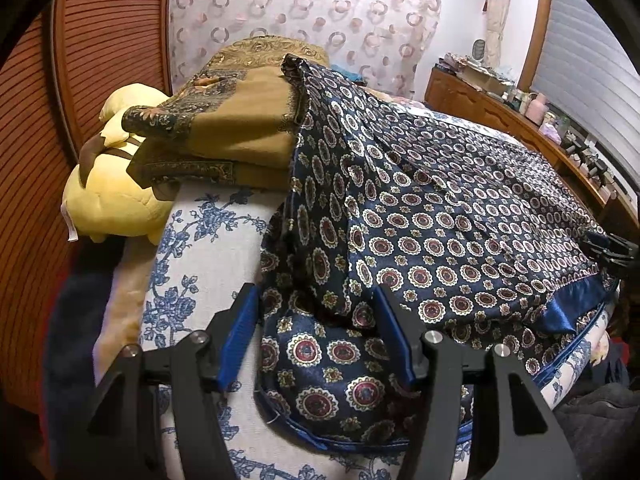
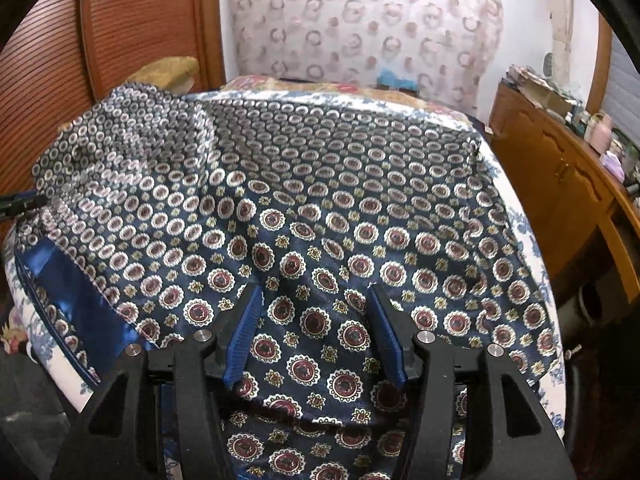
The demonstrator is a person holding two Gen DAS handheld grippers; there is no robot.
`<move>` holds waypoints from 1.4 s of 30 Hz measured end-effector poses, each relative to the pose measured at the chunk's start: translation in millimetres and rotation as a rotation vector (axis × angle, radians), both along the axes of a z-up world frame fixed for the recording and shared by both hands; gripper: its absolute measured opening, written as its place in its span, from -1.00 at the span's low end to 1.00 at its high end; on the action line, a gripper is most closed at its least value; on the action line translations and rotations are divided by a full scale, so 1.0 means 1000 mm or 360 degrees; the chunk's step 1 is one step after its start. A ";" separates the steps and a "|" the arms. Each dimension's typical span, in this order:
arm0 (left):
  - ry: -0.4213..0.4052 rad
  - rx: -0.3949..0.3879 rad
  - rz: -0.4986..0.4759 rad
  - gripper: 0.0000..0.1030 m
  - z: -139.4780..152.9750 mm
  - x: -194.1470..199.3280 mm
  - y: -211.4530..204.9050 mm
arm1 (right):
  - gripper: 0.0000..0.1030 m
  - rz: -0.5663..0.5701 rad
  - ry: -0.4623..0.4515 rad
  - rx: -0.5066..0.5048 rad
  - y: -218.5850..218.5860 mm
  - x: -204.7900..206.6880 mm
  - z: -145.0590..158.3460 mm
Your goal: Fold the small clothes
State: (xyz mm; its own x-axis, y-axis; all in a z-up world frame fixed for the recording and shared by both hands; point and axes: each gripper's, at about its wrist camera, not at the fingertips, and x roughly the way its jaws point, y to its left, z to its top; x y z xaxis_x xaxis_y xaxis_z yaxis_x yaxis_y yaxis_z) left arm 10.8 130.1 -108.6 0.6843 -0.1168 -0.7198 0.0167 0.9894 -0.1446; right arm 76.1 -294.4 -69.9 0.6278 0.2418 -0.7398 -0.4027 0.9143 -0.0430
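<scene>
So there's a navy satin garment [image 1: 440,216] covered in little red-and-white medallions, spread out over a bed [image 1: 208,264] with a white sheet printed in blue flowers, and it's covering most of the near part of the mattress. The left gripper [image 1: 316,300] has its blue-padded fingers [image 1: 240,328] spread wide apart, one on each side of a bunched-up corner of the cloth near the bed's front edge, with fabric sitting in the gap but nothing pinched. Same deal on the other side: the right gripper [image 2: 314,300] is wide open too, hovering low over the cloth with its fingers [image 2: 386,332] straddling a small raised ridge of the material, and I can't really say whether the pads are touching the cloth or just above it. From the left camera the garment's far end is draped up against a folded tan blanket [image 1: 236,128] with a dark patterned border, which sits on the bed next to a yellow plush toy [image 1: 112,200]. A plain shiny blue band [image 2: 76,300] of the garment's lining or hem shows near the front edge between the two grippers. In the right camera you can see the tip of the left tool poking in at the left edge of the frame. Along the right side of the room there's a wooden dresser [image 2: 560,184] with clutter on top, and a curtain [image 2: 360,20] with pink ring shapes hangs behind the bed.
</scene>
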 end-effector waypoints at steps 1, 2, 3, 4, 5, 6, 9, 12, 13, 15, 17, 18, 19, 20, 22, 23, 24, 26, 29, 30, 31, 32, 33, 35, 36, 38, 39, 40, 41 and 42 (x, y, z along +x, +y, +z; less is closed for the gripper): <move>-0.0001 0.0002 -0.0001 0.11 0.000 0.000 0.000 | 0.22 -0.0008 -0.0008 0.0004 -0.001 0.000 -0.001; -0.0005 0.0001 -0.0004 -0.05 0.000 0.000 0.000 | 0.27 -0.0011 -0.0010 0.0010 -0.001 -0.002 -0.002; -0.0006 -0.0007 -0.0010 -0.10 0.000 0.000 0.000 | 0.31 -0.0012 -0.0013 0.0014 -0.001 -0.003 -0.003; -0.0007 -0.0016 -0.0014 -0.16 0.001 0.000 -0.001 | 0.38 -0.0012 -0.0017 0.0018 -0.002 -0.003 -0.004; -0.0005 -0.0030 -0.0022 -0.21 0.001 0.000 0.000 | 0.41 -0.0005 -0.0014 0.0017 -0.002 -0.004 -0.004; -0.0005 -0.0037 -0.0029 -0.25 0.001 0.001 -0.001 | 0.42 0.0000 -0.0018 0.0009 -0.002 -0.005 -0.004; -0.0003 -0.0038 -0.0053 -0.47 0.001 0.003 -0.005 | 0.46 0.0006 -0.0022 0.0014 -0.002 -0.006 -0.004; -0.0011 -0.0043 -0.0067 -0.79 0.003 0.005 -0.009 | 0.47 0.0010 -0.0029 0.0021 -0.003 -0.007 -0.005; -0.0019 -0.0033 -0.0072 -0.84 0.004 0.006 -0.011 | 0.47 0.0010 -0.0032 0.0022 -0.003 -0.007 -0.005; -0.0054 -0.0027 -0.0076 -0.93 0.010 0.004 -0.014 | 0.47 0.0007 -0.0040 0.0028 -0.003 -0.008 -0.005; -0.0103 -0.0029 -0.0096 -0.94 0.018 0.002 -0.018 | 0.47 0.0006 -0.0046 0.0031 -0.004 -0.009 -0.005; -0.0130 -0.0031 -0.0104 -0.95 0.023 0.002 -0.020 | 0.47 0.0004 -0.0049 0.0032 -0.005 -0.010 -0.005; -0.0158 -0.0030 -0.0111 -0.95 0.028 0.002 -0.022 | 0.47 0.0004 -0.0052 0.0034 -0.005 -0.010 -0.006; -0.0184 -0.0032 -0.0120 -0.95 0.034 0.002 -0.024 | 0.47 0.0003 -0.0053 0.0035 -0.005 -0.011 -0.006; -0.0234 -0.0042 -0.0136 -0.96 0.045 0.002 -0.029 | 0.48 0.0001 -0.0053 0.0033 -0.005 -0.011 -0.006; -0.0258 -0.0051 -0.0151 -0.96 0.051 0.004 -0.031 | 0.48 -0.0004 -0.0052 0.0028 -0.006 -0.011 -0.006; -0.0285 -0.0058 -0.0171 -0.96 0.057 0.006 -0.035 | 0.48 -0.0012 -0.0048 0.0020 -0.006 -0.011 -0.005; -0.0341 -0.0071 -0.0213 -0.96 0.072 0.013 -0.044 | 0.48 -0.0030 -0.0035 0.0009 -0.008 -0.011 -0.003; -0.0406 -0.0085 -0.0289 -0.96 0.093 0.026 -0.062 | 0.47 -0.0037 -0.0053 0.0004 -0.013 -0.015 0.003; -0.0422 -0.0085 -0.0313 -0.96 0.098 0.029 -0.068 | 0.47 -0.0045 -0.0066 0.0005 -0.017 -0.017 0.005; -0.0443 -0.0083 -0.0347 -0.96 0.104 0.033 -0.077 | 0.47 -0.0053 -0.0074 0.0008 -0.020 -0.019 0.007; -0.0458 -0.0083 -0.0371 -0.96 0.108 0.036 -0.083 | 0.47 -0.0067 -0.0080 0.0017 -0.026 -0.020 0.009; -0.0471 -0.0086 -0.0411 -0.96 0.114 0.042 -0.094 | 0.47 -0.0078 -0.0082 0.0024 -0.030 -0.021 0.011; -0.0480 -0.0092 -0.0470 -0.96 0.121 0.051 -0.110 | 0.47 -0.0108 -0.0084 0.0038 -0.040 -0.023 0.013; -0.0478 -0.0104 -0.0498 -0.96 0.124 0.057 -0.120 | 0.47 -0.0117 -0.0084 0.0041 -0.043 -0.023 0.013; -0.0475 -0.0116 -0.0559 -0.96 0.130 0.069 -0.141 | 0.47 -0.0143 -0.0091 0.0041 -0.052 -0.025 0.014; -0.0476 -0.0112 -0.0581 -0.96 0.132 0.073 -0.149 | 0.47 -0.0153 -0.0094 0.0042 -0.055 -0.025 0.015; -0.0479 -0.0109 -0.0614 -0.96 0.135 0.077 -0.160 | 0.47 -0.0164 -0.0096 0.0047 -0.058 -0.026 0.015; -0.0479 -0.0108 -0.0649 -0.96 0.138 0.081 -0.170 | 0.47 -0.0180 -0.0097 0.0058 -0.062 -0.027 0.016; -0.0479 -0.0107 -0.0671 -0.96 0.140 0.085 -0.178 | 0.47 -0.0190 -0.0100 0.0064 -0.066 -0.028 0.017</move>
State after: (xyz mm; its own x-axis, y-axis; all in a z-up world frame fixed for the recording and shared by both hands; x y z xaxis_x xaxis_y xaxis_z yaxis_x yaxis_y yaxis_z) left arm 95.4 -48.1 31.3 0.7433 -0.4659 -0.4801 0.4622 0.8764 -0.1349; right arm 48.1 -360.1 -52.9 0.6989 0.1914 -0.6892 -0.2886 0.9571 -0.0269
